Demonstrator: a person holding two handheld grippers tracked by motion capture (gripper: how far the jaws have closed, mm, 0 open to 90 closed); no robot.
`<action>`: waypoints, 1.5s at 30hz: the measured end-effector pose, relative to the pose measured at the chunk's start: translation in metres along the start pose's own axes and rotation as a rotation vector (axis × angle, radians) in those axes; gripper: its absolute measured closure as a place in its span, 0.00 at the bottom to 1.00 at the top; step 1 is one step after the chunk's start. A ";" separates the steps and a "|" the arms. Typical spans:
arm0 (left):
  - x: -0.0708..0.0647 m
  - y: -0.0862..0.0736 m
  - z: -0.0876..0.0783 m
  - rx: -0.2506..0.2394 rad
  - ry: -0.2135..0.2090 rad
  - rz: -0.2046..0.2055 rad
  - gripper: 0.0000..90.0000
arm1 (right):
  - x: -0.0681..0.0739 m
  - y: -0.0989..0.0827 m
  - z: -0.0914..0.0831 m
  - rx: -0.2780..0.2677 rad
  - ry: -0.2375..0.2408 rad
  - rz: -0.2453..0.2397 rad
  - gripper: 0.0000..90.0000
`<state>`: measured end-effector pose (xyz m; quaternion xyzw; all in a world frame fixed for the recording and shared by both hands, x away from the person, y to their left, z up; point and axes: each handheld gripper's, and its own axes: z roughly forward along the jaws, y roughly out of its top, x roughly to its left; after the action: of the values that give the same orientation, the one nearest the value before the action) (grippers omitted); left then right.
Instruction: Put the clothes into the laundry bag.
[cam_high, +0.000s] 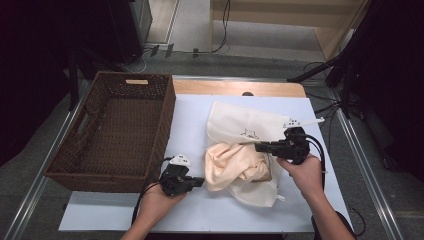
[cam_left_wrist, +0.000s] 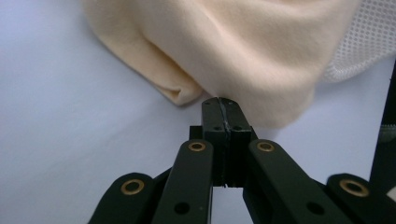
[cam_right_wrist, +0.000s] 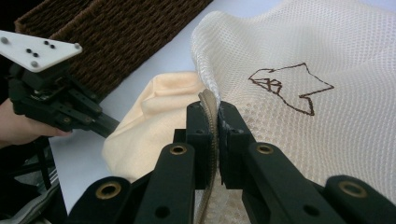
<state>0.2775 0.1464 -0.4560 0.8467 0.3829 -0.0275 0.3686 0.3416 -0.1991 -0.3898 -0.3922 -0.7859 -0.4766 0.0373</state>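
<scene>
Cloth (cam_high: 235, 162), peach and crumpled, lies half out of the white mesh bag (cam_high: 247, 127) in the middle of the surface (cam_high: 190, 115), right of the basket (cam_high: 117, 127). It looks light, soft and floppy, likely to sag and bunch, so a pinch on a folded edge should hold better than a grab at the loose bulk. The left gripper (cam_left_wrist: 223, 103) lies low and nearly level, aimed at the cloth's near edge; its jaws are pressed together at that edge with no fabric visibly between them. The right gripper (cam_right_wrist: 215, 109) reaches in from the right, jaws clamped on the bag's zipper hem (cam_right_wrist: 209, 116), holding the mouth up.
</scene>
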 end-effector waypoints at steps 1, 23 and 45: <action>0.001 0.002 0.004 0.009 0.002 0.004 1.00 | 0.000 0.000 0.000 0.000 0.000 0.000 0.95; -0.025 0.067 -0.013 -0.070 -0.028 0.105 1.00 | 0.007 -0.003 -0.003 0.013 -0.041 -0.015 0.95; -0.040 0.100 0.049 -0.017 -0.029 0.144 1.00 | 0.005 -0.003 0.001 0.024 -0.081 -0.011 0.95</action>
<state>0.3280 0.0461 -0.4181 0.8683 0.3159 -0.0101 0.3823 0.3359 -0.1963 -0.3901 -0.4062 -0.7946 -0.4512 0.0075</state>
